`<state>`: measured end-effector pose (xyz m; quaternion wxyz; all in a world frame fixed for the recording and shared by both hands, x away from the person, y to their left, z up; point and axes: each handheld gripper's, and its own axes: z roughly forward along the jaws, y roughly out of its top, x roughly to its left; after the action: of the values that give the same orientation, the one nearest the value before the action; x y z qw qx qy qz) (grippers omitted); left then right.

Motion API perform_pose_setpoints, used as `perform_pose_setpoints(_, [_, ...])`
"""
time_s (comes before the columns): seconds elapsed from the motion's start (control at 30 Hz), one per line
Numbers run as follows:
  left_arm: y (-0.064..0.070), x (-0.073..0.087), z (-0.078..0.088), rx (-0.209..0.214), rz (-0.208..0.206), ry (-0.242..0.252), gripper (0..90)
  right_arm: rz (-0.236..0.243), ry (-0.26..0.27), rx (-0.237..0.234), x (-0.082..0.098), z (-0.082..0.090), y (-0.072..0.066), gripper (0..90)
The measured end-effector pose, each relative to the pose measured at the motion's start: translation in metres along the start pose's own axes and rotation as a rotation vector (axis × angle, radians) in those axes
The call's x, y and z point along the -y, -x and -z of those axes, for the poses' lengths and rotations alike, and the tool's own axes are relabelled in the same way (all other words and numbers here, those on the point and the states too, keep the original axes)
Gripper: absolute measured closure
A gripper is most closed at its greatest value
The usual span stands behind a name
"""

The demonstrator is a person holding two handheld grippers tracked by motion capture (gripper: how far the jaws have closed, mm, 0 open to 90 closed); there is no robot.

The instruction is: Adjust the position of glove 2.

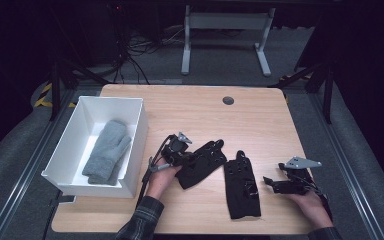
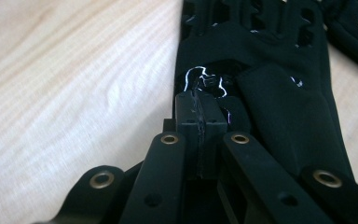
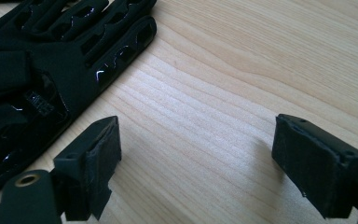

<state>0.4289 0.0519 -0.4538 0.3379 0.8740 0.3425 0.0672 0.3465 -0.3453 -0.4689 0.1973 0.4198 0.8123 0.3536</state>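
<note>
At a wooden table (image 1: 260, 115), the left gripper (image 1: 179, 156) has its jaws pinched shut on the cuff of a black glove (image 1: 203, 162), whose fingers point up and away to the right; the white bin (image 1: 135, 145) holding a grey mitten (image 1: 107, 151) sits just to its left. The right gripper (image 1: 275, 184) rests with jaws wide and empty, just right of the second black glove (image 1: 241, 184), which lies lengthwise, cuff nearest the person.

Black glove (image 1: 202, 162) w/ cut-out holes on the fingers, lying flat on tabletop (image 1: 260, 120), fingers angled up-right, cuff end pinched in left tool (image 1: 180, 159). 2nd matching black glove (image 1: 242, 186) flat just beside it, fingers pointing away.
</note>
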Motion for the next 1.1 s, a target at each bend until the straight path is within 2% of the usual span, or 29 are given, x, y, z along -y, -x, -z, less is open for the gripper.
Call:
perform_pose_setpoints(0.23, [0.018, 0.020, 0.012, 0.008, 0.013, 0.012, 89.8, 0.000, 0.000, 0.000, 0.000, 0.000, 0.000, 16.0])
perform_pose_setpoints(0.53, [0.038, 0.046, 0.026, 0.055, 0.022, 0.038, 89.9, 0.002, -0.001, 0.001, 0.000, 0.000, 0.000, 16.0])
perform_pose_setpoints(0.7, [0.054, 0.060, 0.030, 0.101, 0.026, 0.057, 89.9, 0.002, -0.001, 0.001, 0.000, 0.000, 0.000, 16.0])
perform_pose_setpoints(0.87, [0.066, 0.067, 0.030, 0.132, 0.031, 0.078, 89.8, 0.002, -0.002, 0.002, 0.000, 0.000, 0.000, 16.0])
perform_pose_setpoints(0.97, [0.066, 0.067, 0.030, 0.136, 0.027, 0.080, 89.2, 0.003, -0.002, 0.002, 0.000, 0.000, 0.000, 16.0])
perform_pose_setpoints(1.1, [0.060, 0.058, 0.034, 0.107, 0.035, 0.106, 77.0, 0.003, -0.002, 0.002, 0.000, 0.000, 0.000, 16.0])
